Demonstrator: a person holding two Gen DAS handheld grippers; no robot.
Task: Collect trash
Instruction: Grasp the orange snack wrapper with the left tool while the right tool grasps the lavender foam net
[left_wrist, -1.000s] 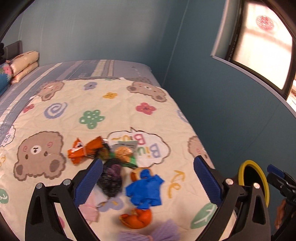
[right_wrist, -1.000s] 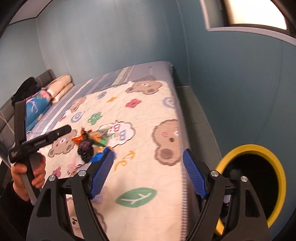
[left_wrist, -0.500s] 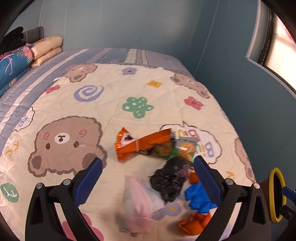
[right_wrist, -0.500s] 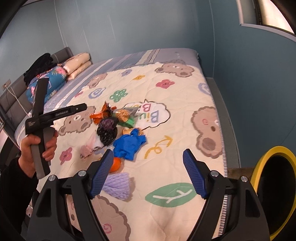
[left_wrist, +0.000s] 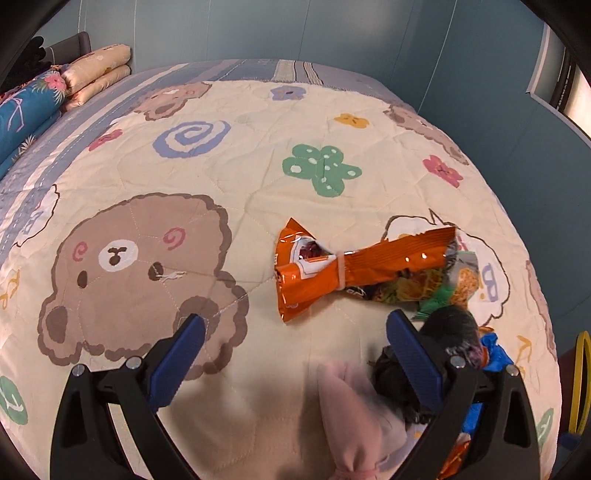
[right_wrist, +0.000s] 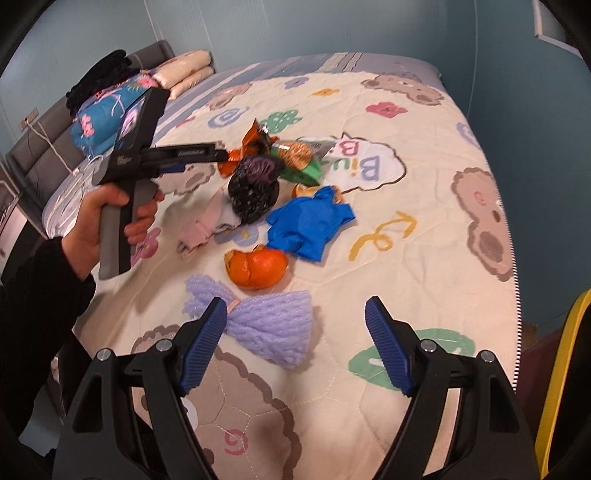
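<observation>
- Your left hand (right_wrist: 107, 218) is wrapped around the grey handle of the left gripper (left_wrist: 291, 332), way over on the left of the right wrist view, dark sleeve behind it.
- That left gripper's jaws are spread wide with nothing between the blue pads, hanging over bare quilt (left_wrist: 258, 177) right by the brown bear print.
- Just ahead of it sits the orange snack bag (left_wrist: 354, 266), pinched in the middle by a pale band, lying flat on the quilt.
- Next over, a pink cloth bundle (right_wrist: 201, 225) is touching a black crumpled bag (right_wrist: 255, 188), with a green wrapper (right_wrist: 306, 170) tucked behind the black one.
- Then you've got a blue crumpled piece (right_wrist: 310, 221) and, just below it, orange peel (right_wrist: 258, 267).
- Closest to your right gripper (right_wrist: 295, 332) is a purple foam net (right_wrist: 273, 328), its left part lying ahead of the left pad. Jaws are apart here too, not gripping anything.
- Far right, off the bed's edge, you can see the yellow rim (right_wrist: 557, 376) of what looks like a bin, mostly cut off.
</observation>
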